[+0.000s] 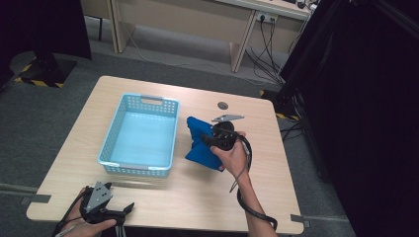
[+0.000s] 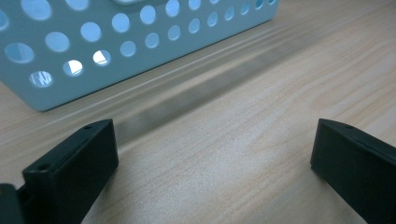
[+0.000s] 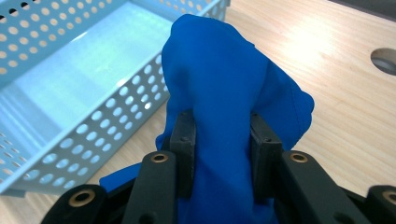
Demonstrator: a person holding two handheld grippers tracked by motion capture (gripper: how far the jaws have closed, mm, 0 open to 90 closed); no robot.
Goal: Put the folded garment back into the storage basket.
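Right tool (image 3: 223,140) clamped on a bunched fold of blue cloth (image 3: 224,88), lifted partly off the worktop (image 1: 197,197) just beside the light-blue perforated basket (image 1: 140,136). Soft, light, limp fabric, likely to sag and drape; best pinched at a gathered ridge, as here. Basket empty. Left tool (image 2: 212,154) spread wide, holding nothing, low over the worktop near the basket's wall.
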